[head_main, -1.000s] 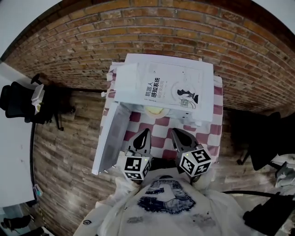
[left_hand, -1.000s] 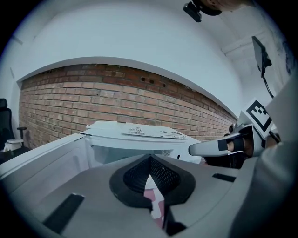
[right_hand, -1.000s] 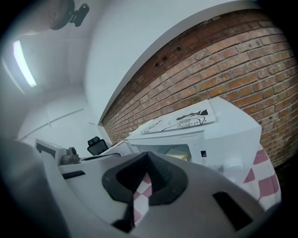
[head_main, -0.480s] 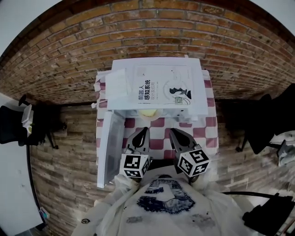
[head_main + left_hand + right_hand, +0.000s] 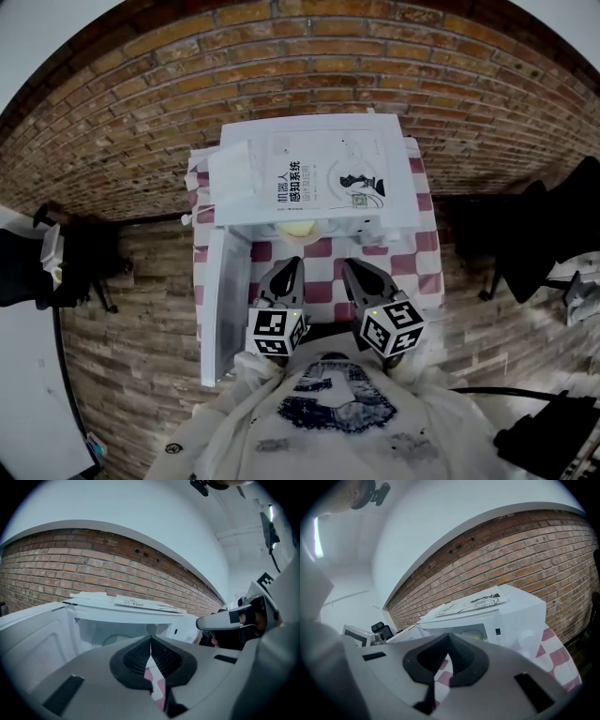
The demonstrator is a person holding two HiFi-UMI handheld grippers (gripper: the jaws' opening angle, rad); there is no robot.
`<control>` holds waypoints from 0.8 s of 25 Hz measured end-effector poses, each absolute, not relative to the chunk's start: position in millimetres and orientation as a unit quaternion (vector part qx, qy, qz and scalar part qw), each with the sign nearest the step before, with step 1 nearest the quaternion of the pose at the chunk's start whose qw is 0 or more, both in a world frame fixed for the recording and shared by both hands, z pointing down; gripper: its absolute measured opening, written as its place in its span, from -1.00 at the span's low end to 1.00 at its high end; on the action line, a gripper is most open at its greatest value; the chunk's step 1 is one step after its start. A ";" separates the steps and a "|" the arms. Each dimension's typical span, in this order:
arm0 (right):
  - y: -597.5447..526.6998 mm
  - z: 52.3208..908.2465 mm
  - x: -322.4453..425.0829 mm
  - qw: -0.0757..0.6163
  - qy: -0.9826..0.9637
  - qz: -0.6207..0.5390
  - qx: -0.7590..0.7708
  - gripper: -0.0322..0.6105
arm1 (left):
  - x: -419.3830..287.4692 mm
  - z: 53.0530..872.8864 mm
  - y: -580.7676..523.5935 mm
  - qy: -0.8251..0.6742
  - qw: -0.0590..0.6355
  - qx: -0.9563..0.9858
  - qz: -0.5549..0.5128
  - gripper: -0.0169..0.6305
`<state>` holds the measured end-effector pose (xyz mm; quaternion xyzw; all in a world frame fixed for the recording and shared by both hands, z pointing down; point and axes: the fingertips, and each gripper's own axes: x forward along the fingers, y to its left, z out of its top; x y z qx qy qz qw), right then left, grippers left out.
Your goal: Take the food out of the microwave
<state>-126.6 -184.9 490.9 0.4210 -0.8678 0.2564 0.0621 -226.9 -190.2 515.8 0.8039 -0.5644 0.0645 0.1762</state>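
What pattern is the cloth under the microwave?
The tablecloth has red-and-white checks, clearest in the head view.

White microwave (image 5: 529, 609) on a red-and-white checked cloth (image 5: 321, 283) before a red-brown brick wall (image 5: 141, 94).

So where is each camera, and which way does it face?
Head view: on the person's head, facing steeply down at the white microwave, door open, on a red-and-white checked cloth; left gripper, right gripper and white shirt show.
Left gripper view: on that gripper, facing along its shut jaws into the microwave; the right gripper shows at right.
Right gripper view: on that gripper, facing the microwave's front, yellow food inside; only its shut jaws show.
All share the microwave and the red brick wall.
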 end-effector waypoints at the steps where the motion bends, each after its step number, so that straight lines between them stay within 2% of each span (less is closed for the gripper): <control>1: -185.3 490.9 -126.4 0.062 -0.868 0.256 0.422 -0.86 | -226.1 517.8 -191.0 -0.562 0.180 0.805 0.064 -0.92; 7: -188.2 492.8 -120.5 0.060 -0.864 0.257 0.429 -0.86 | -219.9 533.5 -196.4 -0.553 0.203 0.805 0.069 -0.89; 20: -196.2 491.1 -110.2 0.059 -0.859 0.251 0.442 -0.86 | -201.5 570.9 -211.0 -0.516 0.289 0.805 0.044 -0.42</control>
